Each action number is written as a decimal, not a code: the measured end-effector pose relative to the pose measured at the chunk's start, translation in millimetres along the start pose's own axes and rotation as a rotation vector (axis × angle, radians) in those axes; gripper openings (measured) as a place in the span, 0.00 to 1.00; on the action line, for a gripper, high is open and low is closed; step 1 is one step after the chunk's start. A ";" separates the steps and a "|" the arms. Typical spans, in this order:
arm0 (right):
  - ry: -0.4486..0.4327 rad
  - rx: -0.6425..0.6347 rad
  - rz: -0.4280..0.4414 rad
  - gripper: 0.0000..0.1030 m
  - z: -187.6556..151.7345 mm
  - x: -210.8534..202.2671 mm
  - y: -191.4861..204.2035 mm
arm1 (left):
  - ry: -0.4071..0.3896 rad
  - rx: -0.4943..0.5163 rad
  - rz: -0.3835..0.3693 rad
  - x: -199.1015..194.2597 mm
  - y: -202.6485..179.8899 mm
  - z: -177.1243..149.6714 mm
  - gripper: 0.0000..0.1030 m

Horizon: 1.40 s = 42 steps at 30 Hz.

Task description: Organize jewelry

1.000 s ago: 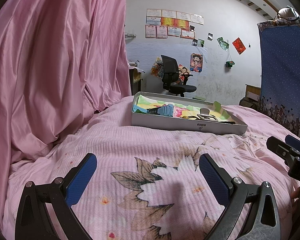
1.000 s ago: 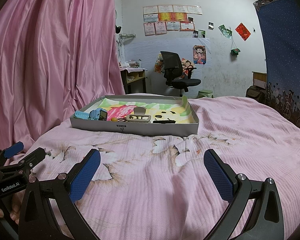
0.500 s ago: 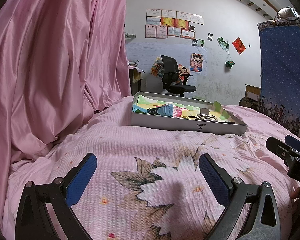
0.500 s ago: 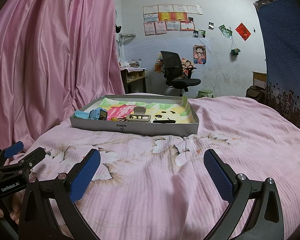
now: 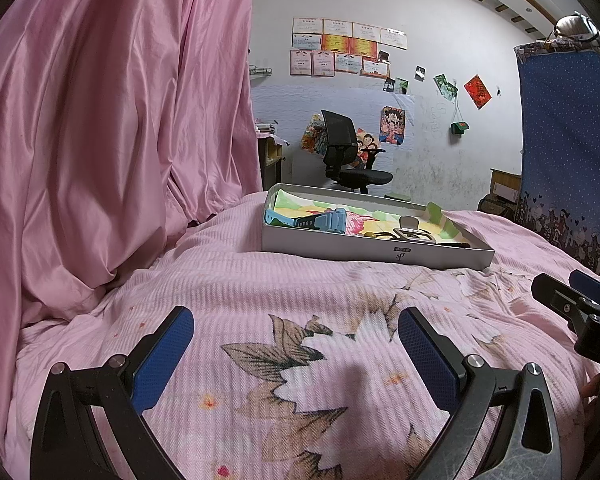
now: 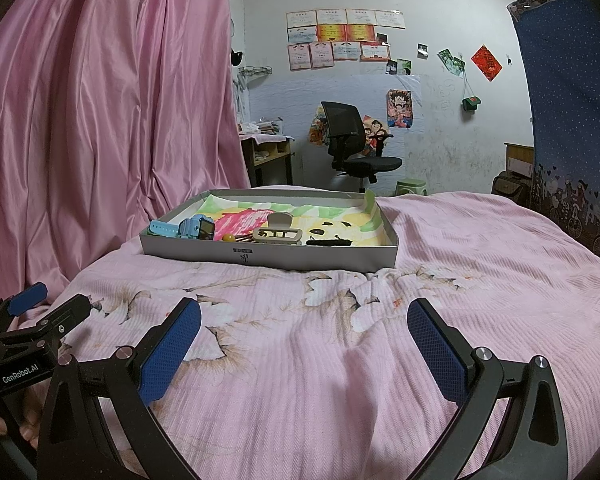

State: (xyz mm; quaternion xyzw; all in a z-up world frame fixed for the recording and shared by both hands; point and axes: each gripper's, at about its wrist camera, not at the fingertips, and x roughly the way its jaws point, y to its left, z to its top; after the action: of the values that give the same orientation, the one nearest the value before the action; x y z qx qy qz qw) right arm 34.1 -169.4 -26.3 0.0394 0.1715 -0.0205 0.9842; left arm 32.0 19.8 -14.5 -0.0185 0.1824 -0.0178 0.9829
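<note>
Hovering unchanged since a second ago, both jaws spread and empty, left hand-held gripper (image 5: 294, 342) and right hand-held gripper (image 6: 304, 336) sit short of the tray (image 6: 260, 256), where the blue watch (image 6: 196, 228), hair claw (image 6: 278, 234) and black hairpin (image 6: 329, 242) lie; sorting stage unclear.

1. A flat grey box (image 6: 268, 258) sits on the bed, in the middle of the frame. It is open on top, with colourful paper inside.
2. A blue watch (image 6: 188, 229) lies at the box's left end.
3. A beige hair clip (image 6: 278, 232) lies in the middle.
4. A thin black thing (image 6: 329, 242) lies to the right of the clip.
</note>
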 end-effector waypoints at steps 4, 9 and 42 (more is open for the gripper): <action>0.001 0.000 0.000 0.99 0.0 0.2 -0.3 | 0.000 0.000 0.000 -0.1 0.0 0.1 1.00; 0.001 0.000 0.001 0.99 0.0 0.3 -0.4 | 0.000 0.001 0.000 -0.1 0.1 0.0 1.00; 0.005 -0.001 0.000 0.99 0.7 0.6 0.4 | 0.009 -0.004 0.005 3.1 -0.6 -4.5 1.00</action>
State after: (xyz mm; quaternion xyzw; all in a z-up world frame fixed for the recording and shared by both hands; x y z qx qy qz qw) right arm 34.9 -169.0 -25.8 0.0390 0.1740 -0.0203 0.9838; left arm 33.3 19.0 -19.9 -0.0199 0.1867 -0.0151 0.9821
